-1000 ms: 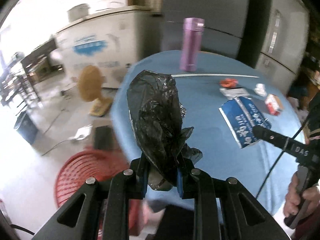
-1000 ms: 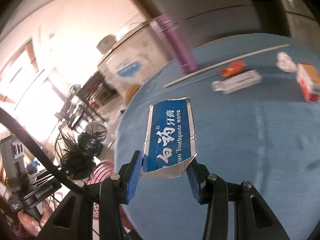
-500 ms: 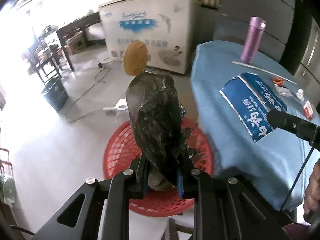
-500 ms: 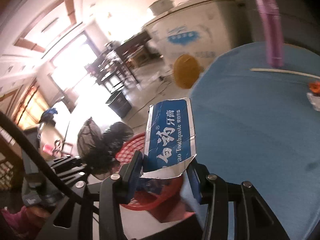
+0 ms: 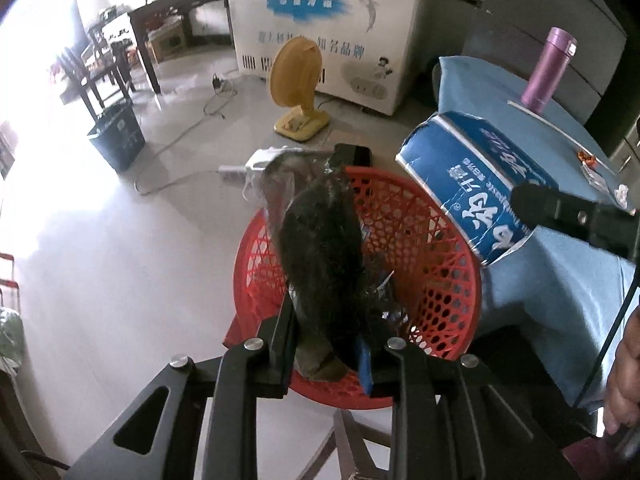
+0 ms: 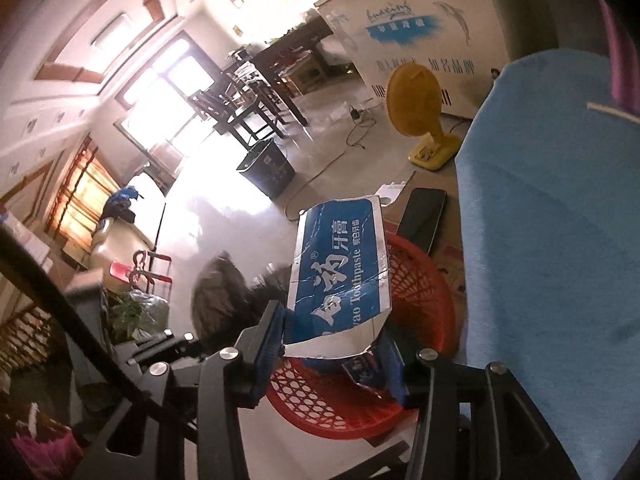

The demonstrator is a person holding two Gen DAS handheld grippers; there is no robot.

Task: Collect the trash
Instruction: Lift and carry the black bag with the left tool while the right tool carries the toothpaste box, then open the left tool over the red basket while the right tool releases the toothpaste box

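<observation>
Hanging between the fingers of the left gripper (image 5: 328, 344), a crumpled black plastic bag (image 5: 320, 264) is seen over the round red mesh plastic basket (image 5: 432, 276); the jaws have just been opening, and whether the pads still press on it cannot be told. Over the basket's table-side rim, a torn blue toothpaste box (image 6: 340, 276) is carried by the right gripper (image 6: 332, 356), whose jaws have just been easing apart too, the box resting between them. Beside the basket, a blue-clothed table (image 5: 568, 280) is seen with a purple flask (image 5: 548, 72). Farther off, a yellow floor fan (image 5: 296, 84) and a white chest freezer (image 5: 320, 20) are visible.
</observation>
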